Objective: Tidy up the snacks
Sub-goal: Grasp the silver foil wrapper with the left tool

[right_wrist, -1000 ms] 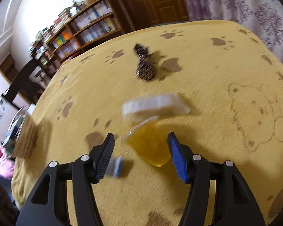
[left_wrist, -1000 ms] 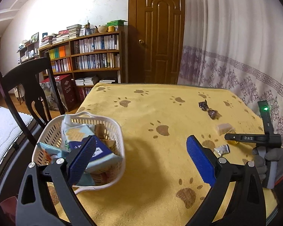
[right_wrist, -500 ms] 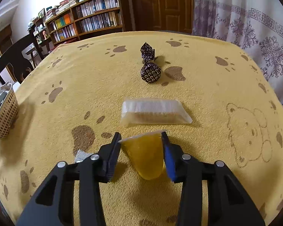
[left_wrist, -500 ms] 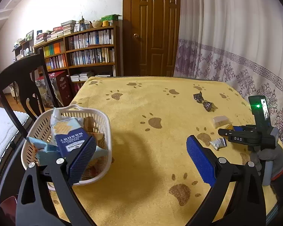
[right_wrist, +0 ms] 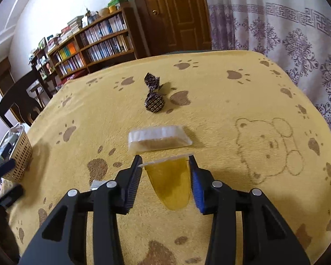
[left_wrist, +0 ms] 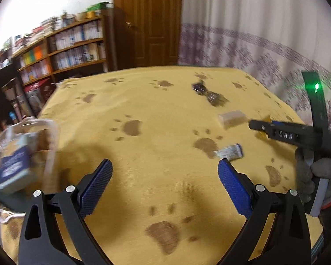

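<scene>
My right gripper [right_wrist: 166,167] is shut on a yellow jelly cup [right_wrist: 168,180], lifted just above the yellow cloth. In front of it lie a clear wrapped wafer [right_wrist: 157,139] and two dark patterned candies [right_wrist: 154,103]. A small silver-blue wrapper [right_wrist: 97,183] peeks out left of the fingers. My left gripper [left_wrist: 164,176] is open and empty over the cloth. In the left wrist view the silver-blue wrapper [left_wrist: 229,153], the wafer [left_wrist: 232,117] and the candies [left_wrist: 209,93] lie ahead to the right. The white basket [left_wrist: 47,145] with snack packs is at the left edge.
The table [right_wrist: 242,101] carries a yellow cloth with paw prints. A dark chair [right_wrist: 17,101] stands at its left side, bookshelves [right_wrist: 94,44] and a brown door [right_wrist: 176,15] behind, a curtain [right_wrist: 286,26] on the right. A gloved hand [left_wrist: 320,176] holds the right gripper.
My right gripper closed on the jelly cup and raised it slightly. My left gripper swung right, so the basket slid to the left edge of its view.
</scene>
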`<control>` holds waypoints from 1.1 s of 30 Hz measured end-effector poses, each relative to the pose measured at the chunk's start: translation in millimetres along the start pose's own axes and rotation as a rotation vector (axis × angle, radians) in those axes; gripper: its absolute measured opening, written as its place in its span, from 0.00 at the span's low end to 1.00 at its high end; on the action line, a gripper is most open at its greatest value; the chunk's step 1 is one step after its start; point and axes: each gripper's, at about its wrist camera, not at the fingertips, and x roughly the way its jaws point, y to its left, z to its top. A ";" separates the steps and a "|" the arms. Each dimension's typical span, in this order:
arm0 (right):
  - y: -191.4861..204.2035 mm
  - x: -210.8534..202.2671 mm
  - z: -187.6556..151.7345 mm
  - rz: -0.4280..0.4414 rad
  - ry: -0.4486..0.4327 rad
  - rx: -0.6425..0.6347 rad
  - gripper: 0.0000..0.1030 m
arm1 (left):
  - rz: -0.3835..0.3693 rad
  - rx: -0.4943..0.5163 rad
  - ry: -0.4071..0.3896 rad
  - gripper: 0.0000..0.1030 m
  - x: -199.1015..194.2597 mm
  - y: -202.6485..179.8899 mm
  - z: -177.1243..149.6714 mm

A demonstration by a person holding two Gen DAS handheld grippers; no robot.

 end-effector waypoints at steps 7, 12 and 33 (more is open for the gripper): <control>-17.1 5.9 -7.4 0.003 -0.006 0.048 0.41 | -0.076 0.124 0.066 0.83 49.4 -43.7 10.1; -19.3 9.2 -10.5 0.022 -0.001 0.065 0.41 | -0.106 0.192 0.120 0.67 80.4 -62.8 12.9; -23.2 3.7 -10.9 0.047 -0.022 0.089 0.41 | -0.200 0.145 0.076 0.23 70.1 -65.9 13.6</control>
